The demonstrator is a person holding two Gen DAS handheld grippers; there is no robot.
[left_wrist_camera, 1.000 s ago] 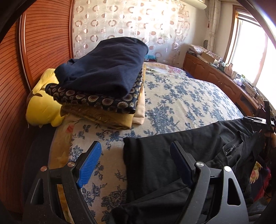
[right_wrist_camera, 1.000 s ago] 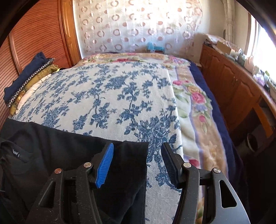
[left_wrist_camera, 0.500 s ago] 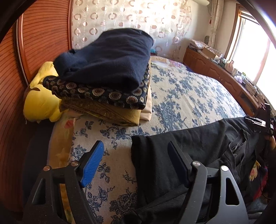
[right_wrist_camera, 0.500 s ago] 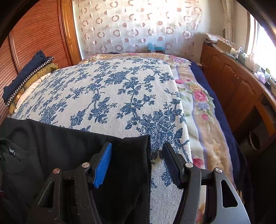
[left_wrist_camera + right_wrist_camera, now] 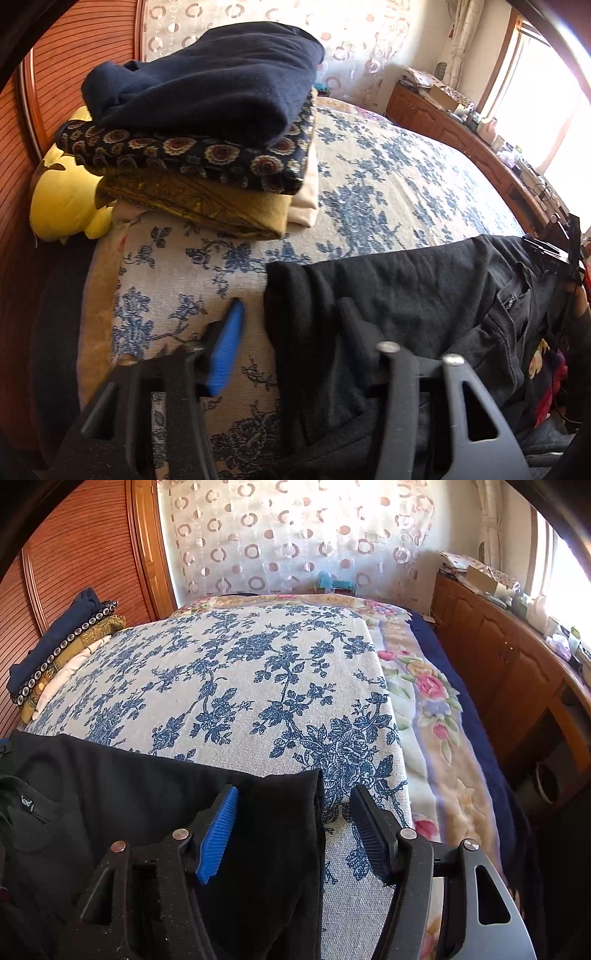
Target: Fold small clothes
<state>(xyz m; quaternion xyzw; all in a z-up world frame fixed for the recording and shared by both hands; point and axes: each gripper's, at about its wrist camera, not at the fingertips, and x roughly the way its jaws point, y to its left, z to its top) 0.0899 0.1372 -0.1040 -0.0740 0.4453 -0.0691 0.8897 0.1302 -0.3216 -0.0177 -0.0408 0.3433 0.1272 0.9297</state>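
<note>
My left gripper [image 5: 291, 332] is motion-blurred at lower centre. The black shirt [image 5: 406, 295] runs off the bottom edge in both views, so I can't see its hem. Its neck label [image 5: 27, 800] is too small to read. Clutter on the cabinet top [image 5: 498, 140], upper right, is washed out by window glare.

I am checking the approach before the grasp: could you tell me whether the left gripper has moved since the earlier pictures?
Yes. The left gripper has moved forward and down toward the stack of folded cloths, which looms larger; its jaws are closing around the black garment's edge.
</note>
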